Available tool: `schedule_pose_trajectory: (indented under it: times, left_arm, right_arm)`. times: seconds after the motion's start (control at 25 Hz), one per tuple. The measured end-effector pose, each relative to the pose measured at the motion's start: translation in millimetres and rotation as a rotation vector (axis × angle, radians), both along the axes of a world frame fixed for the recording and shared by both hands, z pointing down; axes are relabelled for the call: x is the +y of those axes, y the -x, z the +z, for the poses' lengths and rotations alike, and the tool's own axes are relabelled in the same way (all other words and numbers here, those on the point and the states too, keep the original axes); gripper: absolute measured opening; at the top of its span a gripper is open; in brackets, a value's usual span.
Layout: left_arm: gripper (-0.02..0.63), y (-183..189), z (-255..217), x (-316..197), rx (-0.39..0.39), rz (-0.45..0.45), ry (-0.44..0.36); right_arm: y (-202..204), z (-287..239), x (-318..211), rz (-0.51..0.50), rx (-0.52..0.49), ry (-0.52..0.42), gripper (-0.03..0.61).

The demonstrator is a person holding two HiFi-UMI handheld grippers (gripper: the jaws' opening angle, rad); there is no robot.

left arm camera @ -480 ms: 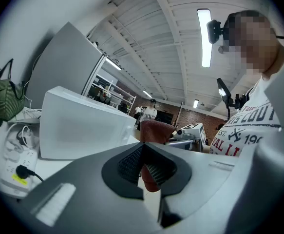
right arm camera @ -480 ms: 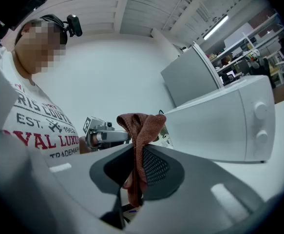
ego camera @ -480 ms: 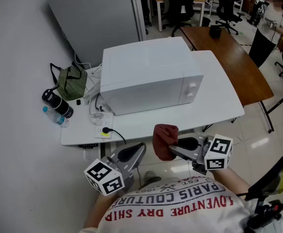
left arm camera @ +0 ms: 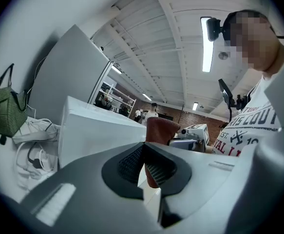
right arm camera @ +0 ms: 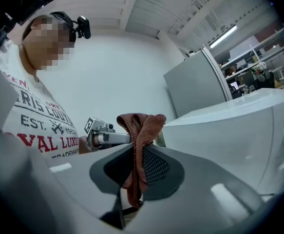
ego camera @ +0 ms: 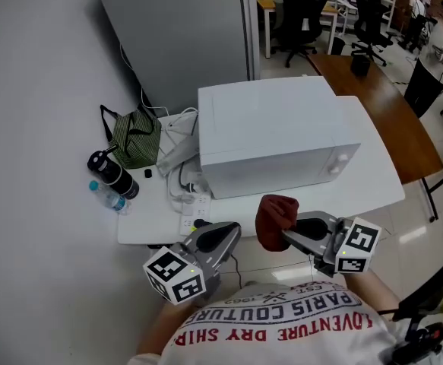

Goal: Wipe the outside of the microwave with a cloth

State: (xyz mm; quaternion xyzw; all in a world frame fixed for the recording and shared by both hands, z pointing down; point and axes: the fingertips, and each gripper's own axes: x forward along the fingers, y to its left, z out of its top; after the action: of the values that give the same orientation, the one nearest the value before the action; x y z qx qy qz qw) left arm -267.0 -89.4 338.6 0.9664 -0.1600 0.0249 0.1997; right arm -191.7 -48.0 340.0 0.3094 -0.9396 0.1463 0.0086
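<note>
Head view — cloth apart from microwave.

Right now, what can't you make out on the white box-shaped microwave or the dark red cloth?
- White box-shaped microwave rear: head view, hidden by its own body.
- Its control knobs: head view, too small to read; right gripper view, faint near the picture's edge.
- Dark red cloth gripped end: head view, covered by the right gripper.
</note>
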Motion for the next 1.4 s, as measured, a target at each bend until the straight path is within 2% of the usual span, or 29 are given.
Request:
schedule_pose_trajectory:
  times: [0.32, 0.56, 0.8, 1.0, 1.4]
  left_arm:
    - [0.005, 13, -4, -15, 0.000, -0.014, -0.010]
    - [0.005, 21, -5, -18, 0.010, -0.049, -0.004]
    - [0.005, 45, -1, -15, -0.010, -0.117, 0.008]
    - [0.005, 76, 1, -12, -0.035, -0.202, 0.018]
    - [0.005, 125, 6, -7, -0.061, -0.346, 0.034]
  right_arm:
    - [16, -6, -24, 0.032, 0.000, -0.071, 0.038]
    - [26, -3, -36, 0.008, 0.018, -0.081, 0.038]
    - [52, 2, -64, 0.006, 0.062, -0.145, 0.038]
    - [79, 16, -100, 0.039, 0.182, -0.243, 0.038]
    - [104, 50, -164, 0.099, 0.227, -0.240, 0.038]
